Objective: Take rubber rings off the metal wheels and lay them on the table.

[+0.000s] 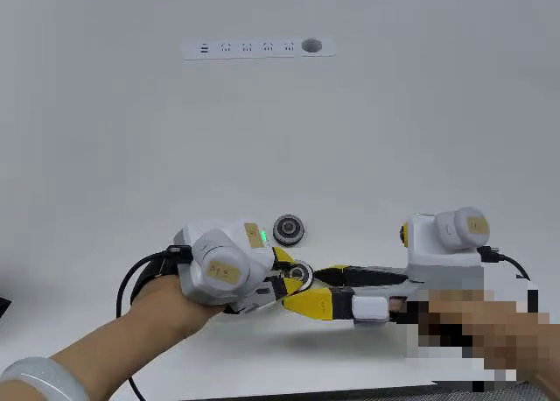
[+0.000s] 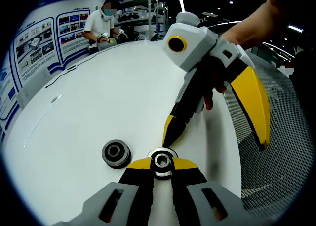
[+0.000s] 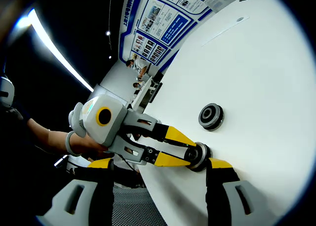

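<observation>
White table (image 1: 367,138): bears one loose wheel and a white power strip (image 1: 258,47) at the far edge.

Left gripper (image 2: 162,168): held low over the table near its front edge, and the left hand (image 1: 166,300) wraps its grey body from behind. The forearm enters from the lower left with a pale bangle (image 1: 35,370) at the wrist. Its jaws point right and are pressed onto the held wheel (image 2: 162,160), yellow tips clamping it from both sides. The wheel sits just above the table surface and shows a metal hub inside a dark outer band.

Right gripper (image 3: 159,163): comes in from the right, roughly level, aimed at the left gripper's tips. Its jaws are spread wide. In the right gripper view one yellow tip sits right against the held wheel; actual contact cannot be told. In the left gripper view the other jaw stands well clear.

Loose wheel (image 1: 289,229): lies flat on the table just beyond the two grippers, apart from both, and is dark with a lighter centre.
</observation>
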Demonstrator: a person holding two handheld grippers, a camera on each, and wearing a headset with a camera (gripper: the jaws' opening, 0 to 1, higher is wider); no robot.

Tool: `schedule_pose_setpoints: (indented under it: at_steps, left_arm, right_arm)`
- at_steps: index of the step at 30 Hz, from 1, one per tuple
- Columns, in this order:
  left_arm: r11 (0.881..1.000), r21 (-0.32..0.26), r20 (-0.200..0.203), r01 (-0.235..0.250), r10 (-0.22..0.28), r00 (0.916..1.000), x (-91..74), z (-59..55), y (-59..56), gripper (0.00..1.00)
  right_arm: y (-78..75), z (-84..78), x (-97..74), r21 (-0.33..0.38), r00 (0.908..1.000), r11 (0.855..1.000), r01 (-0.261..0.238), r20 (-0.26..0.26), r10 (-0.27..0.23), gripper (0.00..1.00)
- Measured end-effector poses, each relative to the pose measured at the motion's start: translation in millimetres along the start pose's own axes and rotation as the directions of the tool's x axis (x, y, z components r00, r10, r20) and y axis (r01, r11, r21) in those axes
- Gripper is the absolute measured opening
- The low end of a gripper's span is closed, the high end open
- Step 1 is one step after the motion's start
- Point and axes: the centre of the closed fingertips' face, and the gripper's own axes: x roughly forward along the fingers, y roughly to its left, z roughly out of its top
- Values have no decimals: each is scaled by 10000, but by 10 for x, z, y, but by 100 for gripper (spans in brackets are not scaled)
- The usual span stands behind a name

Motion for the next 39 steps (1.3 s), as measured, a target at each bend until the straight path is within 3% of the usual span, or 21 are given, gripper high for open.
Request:
schedule_pose_setpoints:
  at_steps: [13, 24, 39]
  left_arm:
    - [10000, -18, 22, 1, -1, 10000, 2, 0, 4, 12]
    - [10000, -7, 26, 12, -12, 10000, 3, 2, -1, 12]
    - [10000, -16, 38, 12, -12, 10000, 5, -2, 1, 12]
  right_arm:
    - [-83, 28, -31, 88, 9996, 9995, 295, 14, -296, 62]
    - [-305, 17, -46, 9, 9918, 9918, 1278, -87, -1277, 35]
    - [-449, 11, -64, 99, 9824, 9824, 1863, -160, -1861, 18]
